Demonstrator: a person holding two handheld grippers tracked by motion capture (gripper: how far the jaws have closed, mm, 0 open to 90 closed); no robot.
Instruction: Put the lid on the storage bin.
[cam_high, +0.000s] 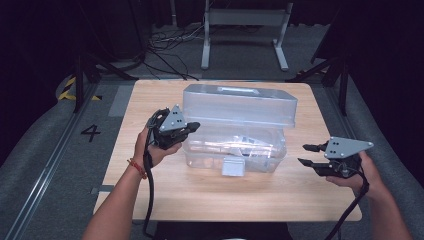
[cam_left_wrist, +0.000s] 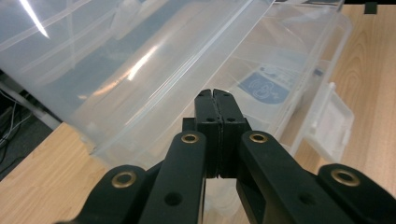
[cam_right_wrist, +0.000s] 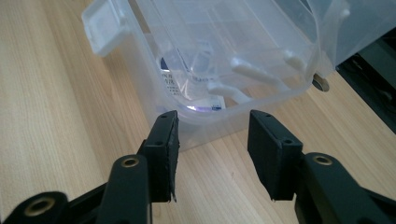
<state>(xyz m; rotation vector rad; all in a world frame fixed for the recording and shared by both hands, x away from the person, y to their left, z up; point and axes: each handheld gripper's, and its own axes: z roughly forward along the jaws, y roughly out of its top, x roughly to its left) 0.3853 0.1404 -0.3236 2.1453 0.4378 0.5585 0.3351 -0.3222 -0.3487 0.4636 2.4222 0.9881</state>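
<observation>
A clear plastic box (cam_high: 235, 150) stands in the middle of the wooden table (cam_high: 280, 192). Its lid (cam_high: 240, 105) is swung up and back, and a white latch flap (cam_high: 233, 167) hangs at its front. A printed leaflet (cam_left_wrist: 264, 86) lies inside. My left gripper (cam_high: 194, 126) is at the box's left rim with its jaws pressed together (cam_left_wrist: 215, 95); I see nothing between them. To the right of the box, a short gap away, my right gripper (cam_high: 306, 154) is held open. In the right gripper view, the right gripper (cam_right_wrist: 212, 135) points at a corner of the box (cam_right_wrist: 210, 56).
Behind the table stand a grey desk frame (cam_high: 245, 20) and loose cables (cam_high: 170, 45) on the floor. A "4" mark (cam_high: 91, 132) and yellow-black tape (cam_high: 67, 90) lie on the floor to the left. Bare wood runs along the table's front.
</observation>
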